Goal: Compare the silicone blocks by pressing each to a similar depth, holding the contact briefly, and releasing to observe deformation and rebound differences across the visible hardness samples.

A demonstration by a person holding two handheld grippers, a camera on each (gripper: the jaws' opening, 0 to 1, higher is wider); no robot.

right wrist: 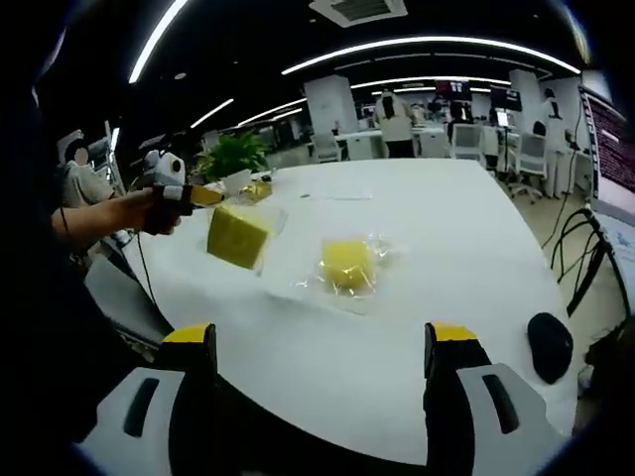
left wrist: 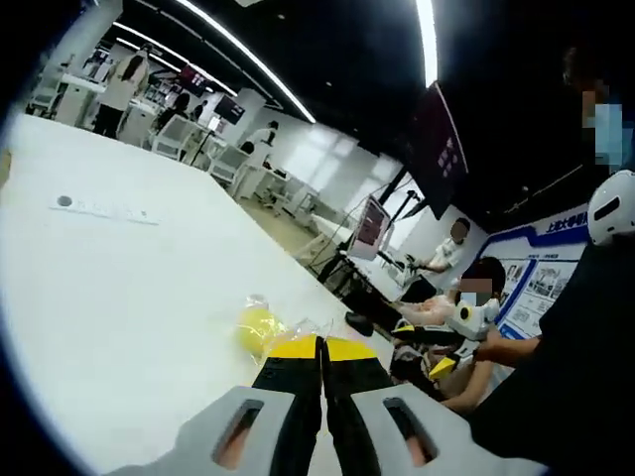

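The left gripper (right wrist: 198, 195), jaws closed on a bagged yellow block (right wrist: 238, 235), holds it above the white counter (right wrist: 446, 248), a second block (right wrist: 344, 263) lies on the counter, the right gripper (right wrist: 322, 342) gapes wide, and the wall poster's (left wrist: 541, 273) writing seems unreadable.

We hold the left gripper (left wrist: 321, 349) with its jaws closed together, yellow tips touching. We hold the right gripper (right wrist: 322, 337) with its jaws spread wide apart, nothing between them.
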